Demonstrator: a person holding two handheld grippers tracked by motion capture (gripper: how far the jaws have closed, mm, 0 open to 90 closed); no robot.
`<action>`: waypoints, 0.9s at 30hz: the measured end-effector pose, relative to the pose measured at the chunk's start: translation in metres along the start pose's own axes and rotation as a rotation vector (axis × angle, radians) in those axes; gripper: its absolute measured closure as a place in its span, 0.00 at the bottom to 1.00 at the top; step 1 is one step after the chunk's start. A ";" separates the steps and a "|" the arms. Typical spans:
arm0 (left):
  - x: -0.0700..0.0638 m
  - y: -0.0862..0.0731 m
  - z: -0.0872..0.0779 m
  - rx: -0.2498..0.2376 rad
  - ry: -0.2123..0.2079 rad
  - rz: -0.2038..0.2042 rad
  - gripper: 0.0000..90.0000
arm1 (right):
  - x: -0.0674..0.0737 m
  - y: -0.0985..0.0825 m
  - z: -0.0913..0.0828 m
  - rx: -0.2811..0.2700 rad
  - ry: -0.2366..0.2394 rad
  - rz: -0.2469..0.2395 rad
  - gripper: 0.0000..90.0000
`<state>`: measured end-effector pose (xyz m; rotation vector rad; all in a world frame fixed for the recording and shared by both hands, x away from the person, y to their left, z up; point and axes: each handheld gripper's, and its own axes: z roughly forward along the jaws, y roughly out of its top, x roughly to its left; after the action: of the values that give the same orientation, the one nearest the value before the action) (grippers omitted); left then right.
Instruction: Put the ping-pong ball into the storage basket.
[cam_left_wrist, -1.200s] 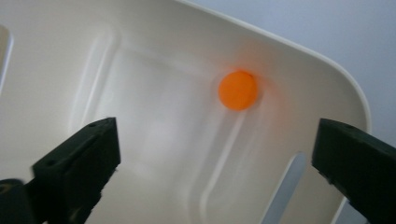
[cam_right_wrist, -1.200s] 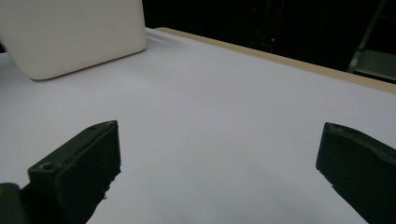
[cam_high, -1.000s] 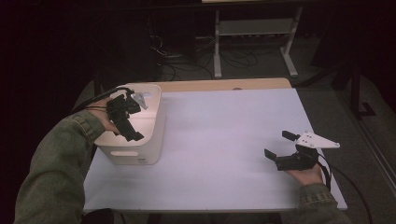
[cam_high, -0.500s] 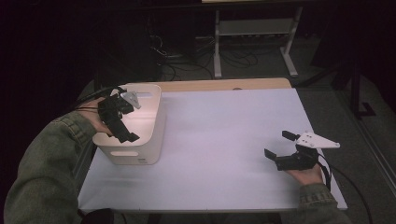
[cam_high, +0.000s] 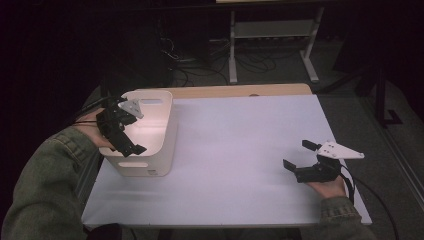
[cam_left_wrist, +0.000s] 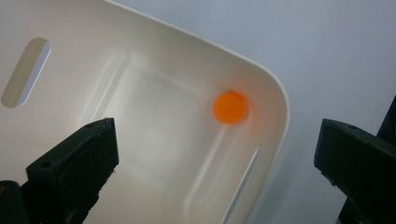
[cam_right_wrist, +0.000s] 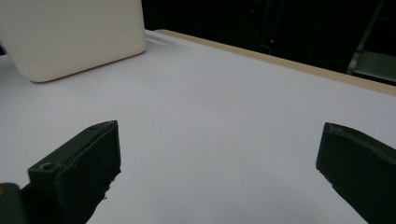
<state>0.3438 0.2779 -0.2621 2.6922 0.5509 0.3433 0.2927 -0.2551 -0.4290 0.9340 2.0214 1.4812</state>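
Left gripper (cam_high: 122, 131) wide open, empty, above white bin (cam_left_wrist: 275, 112); orange ball (cam_left_wrist: 229, 107) apparently on bin floor.

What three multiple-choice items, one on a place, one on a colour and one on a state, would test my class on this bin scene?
1. Where is the ball?
A. on the table beside the bin
B. inside the bin, at a corner of its floor
C. between the right gripper's fingers

2. What colour is the ball?
A. orange
B. green
C. blue

3. How is the left gripper?
A. shut on the ball
B. shut on the bin's rim
C. open, holding nothing

Key: 1 B, the left gripper view shows it lying against the bin's corner; 2 A, it is plainly orange there; 3 C, its fingers stand wide apart over the bin, nothing between them.
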 end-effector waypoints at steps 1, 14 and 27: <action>0.000 -0.001 0.000 -0.004 0.000 -0.002 0.00 | 0.000 0.000 0.000 -0.002 -0.001 -0.002 0.00; -0.006 -0.018 -0.002 -0.094 0.004 -0.046 0.00 | 0.000 0.000 0.000 0.002 0.001 0.003 0.00; -0.009 -0.038 -0.006 -0.210 0.003 -0.084 0.00 | 0.001 0.000 0.000 0.004 0.002 -0.001 0.00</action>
<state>0.3216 0.3084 -0.2734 2.4603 0.5916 0.3610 0.2923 -0.2544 -0.4294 0.9330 2.0261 1.4785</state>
